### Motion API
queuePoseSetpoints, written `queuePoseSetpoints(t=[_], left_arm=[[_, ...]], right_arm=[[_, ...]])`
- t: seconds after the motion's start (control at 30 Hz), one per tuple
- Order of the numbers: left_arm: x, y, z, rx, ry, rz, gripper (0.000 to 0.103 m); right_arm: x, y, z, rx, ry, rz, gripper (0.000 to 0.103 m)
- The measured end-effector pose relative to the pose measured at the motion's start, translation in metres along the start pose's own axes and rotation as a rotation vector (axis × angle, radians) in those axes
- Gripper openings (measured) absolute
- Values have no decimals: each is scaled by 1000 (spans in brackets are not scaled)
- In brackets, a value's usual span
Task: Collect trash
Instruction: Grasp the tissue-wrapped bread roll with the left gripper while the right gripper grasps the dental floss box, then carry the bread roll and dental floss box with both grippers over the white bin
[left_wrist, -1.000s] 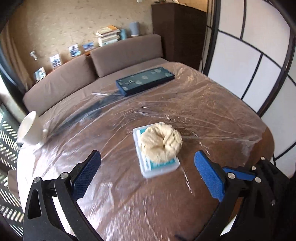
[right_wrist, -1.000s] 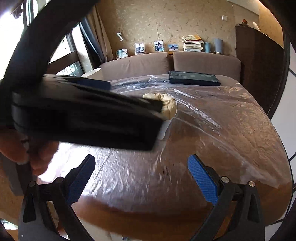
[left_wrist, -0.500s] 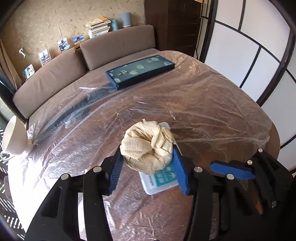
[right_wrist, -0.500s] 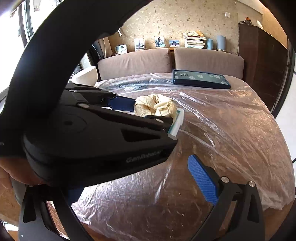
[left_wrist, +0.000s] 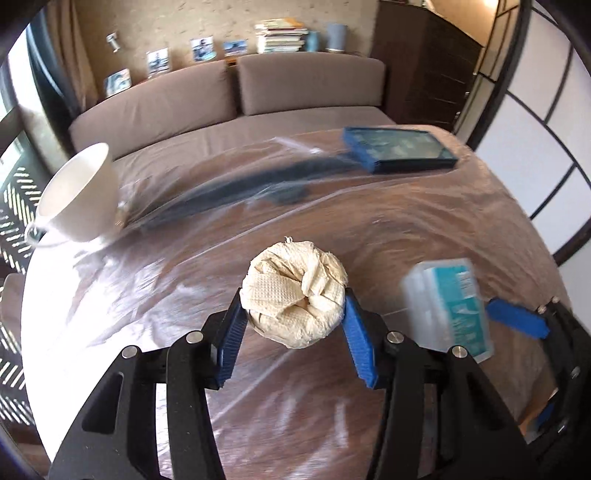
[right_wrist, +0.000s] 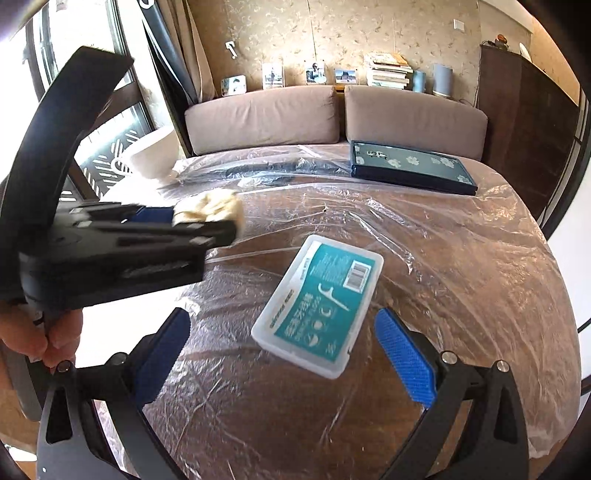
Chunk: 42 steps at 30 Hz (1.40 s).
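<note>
The left gripper (left_wrist: 293, 325) clamps the crumpled beige paper-towel wad (left_wrist: 294, 291). The right gripper (right_wrist: 282, 354) gapes wide around, apparently above, the clear teal-labelled plastic floss box (right_wrist: 319, 304), its long axis diagonal between the jaws.

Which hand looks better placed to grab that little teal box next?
Right. The right gripper is open with the floss box between its fingers, while the left gripper already holds the crumpled paper wad.

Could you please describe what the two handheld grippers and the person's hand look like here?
Both grippers share one build. The left gripper and right gripper have matte black plastic linkage arms with cut-out slots and silver rivets, ending in blue ribbed pads. Faint embossed lettering marks the left one's side. A bare hand shows; no sleeve or cables are visible.
</note>
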<state>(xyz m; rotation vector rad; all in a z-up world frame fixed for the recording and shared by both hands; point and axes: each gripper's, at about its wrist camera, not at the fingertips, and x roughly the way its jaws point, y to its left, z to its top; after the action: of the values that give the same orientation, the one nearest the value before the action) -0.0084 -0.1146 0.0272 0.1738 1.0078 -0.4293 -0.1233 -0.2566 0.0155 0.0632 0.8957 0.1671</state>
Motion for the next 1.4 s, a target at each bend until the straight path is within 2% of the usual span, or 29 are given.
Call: queuePoseSetpoints(t=[0.23, 0.3, 0.7, 0.77, 0.9, 1.13, 1.2, 1.27, 1.4], left_arm=[[4, 12, -15, 10, 2, 63, 52], [5, 12, -17, 21, -1, 75, 52], [-4, 8, -23, 38, -41, 109, 52], [-5, 7, -25, 33, -42, 105, 52], [-5, 7, -28, 21, -45, 112, 52], [-3, 11, -36, -12, -44, 128, 52], [-3, 14, -37, -23, -45, 133, 52], [-4, 16, -38, -32, -49, 136, 52], [-5, 19, -39, -51, -53, 138, 52]], right_arm=[[9, 2, 3, -11, 35, -31, 79], [8, 3, 2, -17, 41, -36, 64], [-1, -13, -6, 62, 47, 67, 60], [2, -12, -6, 63, 56, 47, 62], [5, -9, -7, 75, 46, 12, 74], [13, 5, -4, 28, 46, -12, 74], [13, 7, -4, 18, 41, -21, 69], [12, 6, -5, 28, 30, -36, 55], [10, 1, -5, 56, 31, -16, 54]])
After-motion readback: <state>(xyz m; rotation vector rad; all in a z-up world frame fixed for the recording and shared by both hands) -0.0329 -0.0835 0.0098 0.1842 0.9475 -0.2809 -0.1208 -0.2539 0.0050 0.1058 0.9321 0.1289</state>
